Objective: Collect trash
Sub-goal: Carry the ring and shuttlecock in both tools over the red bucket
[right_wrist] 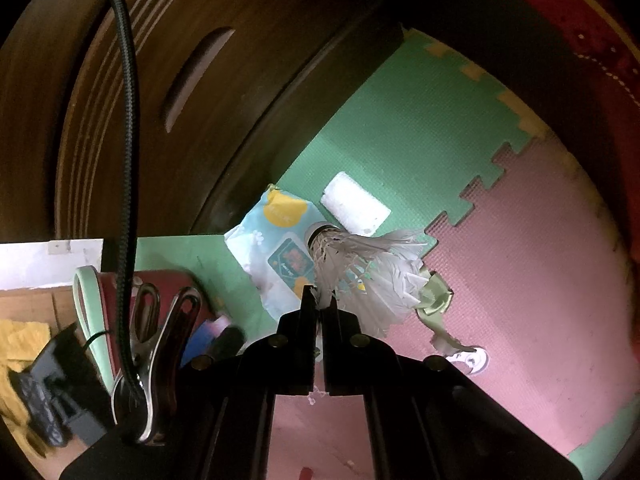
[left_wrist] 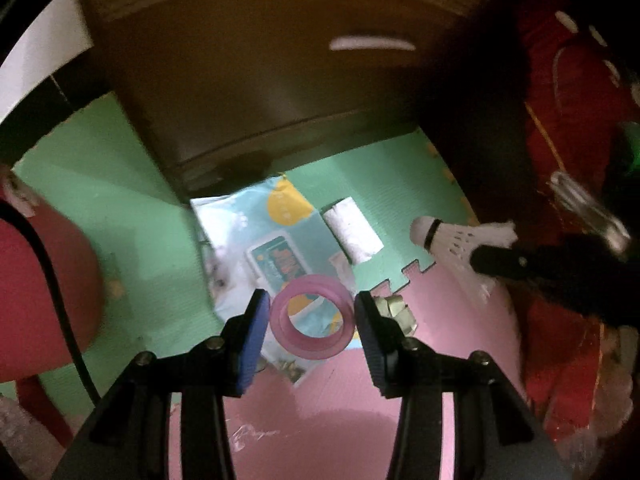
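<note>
The left gripper (left_wrist: 312, 320) held one pink tape ring (left_wrist: 311, 316) between its two pads, jaws partly spread to the ring's width. The ring's open centre faced the camera, so its axis ran roughly along the fingers; it hung clear above the foam mat (left_wrist: 120, 216).

The right gripper (right_wrist: 320, 300) was closed tight, pinching the feather skirt of one white shuttlecock (right_wrist: 360, 264). The shuttlecock's long axis ran away from the fingers, its cork tip pointing toward the wooden cabinet (right_wrist: 224, 92) and the feathers fanning back over the jaws. In the left wrist view the same shuttlecock (left_wrist: 460, 240) lay level, cork pointing left, with the right gripper (left_wrist: 480, 260) at its feather end.

On the mat, near the cabinet's lower edge, lay one light-blue wipes packet (right_wrist: 280, 248), flat. Just beside it lay one white rectangular block (right_wrist: 356, 204), long axis diagonal across the green tile. One crumpled foil scrap (right_wrist: 434, 300) lay at the toothed seam between the green and pink tiles. A torn white scrap (right_wrist: 468, 354) lay on the pink tile.

At the right wrist view's left edge one open box (right_wrist: 36, 312) held a yellow cloth (right_wrist: 20, 340); other contents could not be told.
</note>
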The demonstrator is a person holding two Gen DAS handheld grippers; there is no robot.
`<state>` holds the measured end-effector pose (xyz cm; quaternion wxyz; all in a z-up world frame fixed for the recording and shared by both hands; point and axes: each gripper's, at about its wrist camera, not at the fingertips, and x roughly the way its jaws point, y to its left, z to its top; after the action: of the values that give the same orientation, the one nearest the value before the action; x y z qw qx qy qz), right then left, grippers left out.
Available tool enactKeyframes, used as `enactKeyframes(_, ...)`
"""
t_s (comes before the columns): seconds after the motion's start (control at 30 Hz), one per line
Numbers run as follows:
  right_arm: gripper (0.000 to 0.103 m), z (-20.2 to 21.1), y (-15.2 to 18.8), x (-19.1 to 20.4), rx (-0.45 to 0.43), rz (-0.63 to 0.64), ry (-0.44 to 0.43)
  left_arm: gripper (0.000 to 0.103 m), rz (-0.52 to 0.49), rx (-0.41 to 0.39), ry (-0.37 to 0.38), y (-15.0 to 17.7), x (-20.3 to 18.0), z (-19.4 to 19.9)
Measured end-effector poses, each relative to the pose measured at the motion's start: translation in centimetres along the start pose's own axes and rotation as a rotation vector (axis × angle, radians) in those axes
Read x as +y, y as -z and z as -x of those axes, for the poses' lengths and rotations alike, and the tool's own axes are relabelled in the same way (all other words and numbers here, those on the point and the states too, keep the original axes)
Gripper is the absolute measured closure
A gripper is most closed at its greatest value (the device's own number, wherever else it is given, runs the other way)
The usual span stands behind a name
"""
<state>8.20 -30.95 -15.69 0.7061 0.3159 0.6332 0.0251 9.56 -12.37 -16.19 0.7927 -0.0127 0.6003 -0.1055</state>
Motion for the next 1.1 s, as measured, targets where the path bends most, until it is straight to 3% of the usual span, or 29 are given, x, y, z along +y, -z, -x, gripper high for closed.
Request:
enactKeyframes(0.27,0.100,1.4,2.1,1.6,0.007,0.007,-0.013,0.057,-0.001,-0.052,-0.026,0.9,1.4,5.7)
enactKeyframes(0.53,0.100,2.3,5.5,5.0,0.014,0.093,0.014,0.057,0.023,-0.106,-0.038,1.2,3.2,11.1)
enactKeyframes(1.1,0.100,3.7,10.7,15.2,-0.001,0.297,0.022,0.057,0.067,-0.220,-0.134,0.9,12.3,21.5)
